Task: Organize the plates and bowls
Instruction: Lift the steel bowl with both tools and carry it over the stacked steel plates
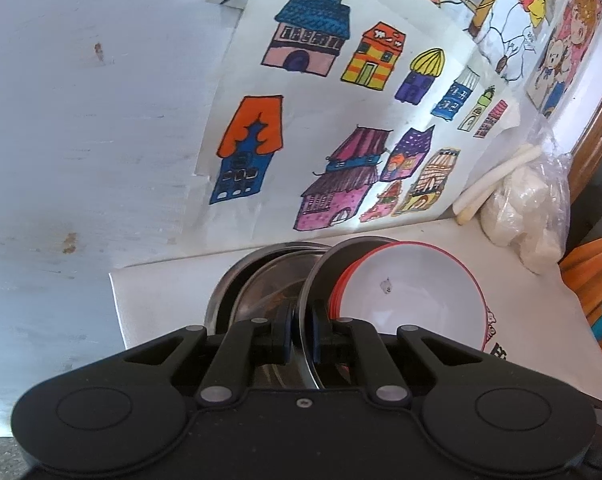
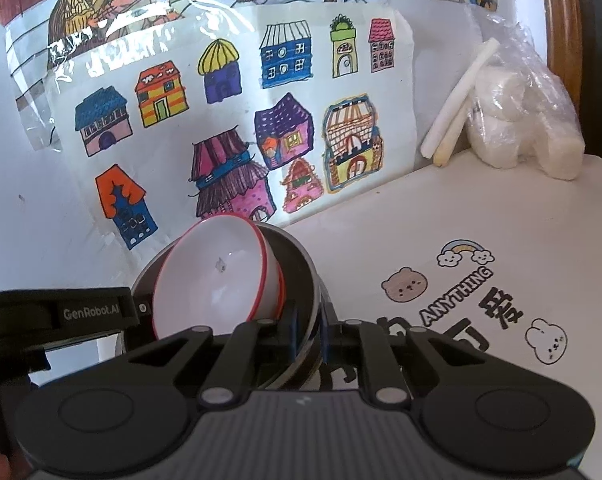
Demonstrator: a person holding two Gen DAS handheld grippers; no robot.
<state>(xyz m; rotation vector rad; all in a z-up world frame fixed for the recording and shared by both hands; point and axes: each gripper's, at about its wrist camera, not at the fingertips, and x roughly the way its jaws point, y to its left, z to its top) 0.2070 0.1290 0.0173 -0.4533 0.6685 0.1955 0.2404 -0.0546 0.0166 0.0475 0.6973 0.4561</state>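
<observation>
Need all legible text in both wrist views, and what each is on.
"GenRobot.AI": on the left tongs' black body, seen from the right wrist view.
"ANYTHING": printed on the white table mat, beside the bear and rainbow drawings.
Large black characters below it on the mat: partly hidden, not readable.
Marks on the house drawings sheet: too small to read.

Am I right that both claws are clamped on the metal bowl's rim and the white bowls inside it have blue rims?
Not quite: the white bowls have red rims, clear in the right wrist view. Both the left claw and right claw are clamped on the metal bowl rim.
</observation>
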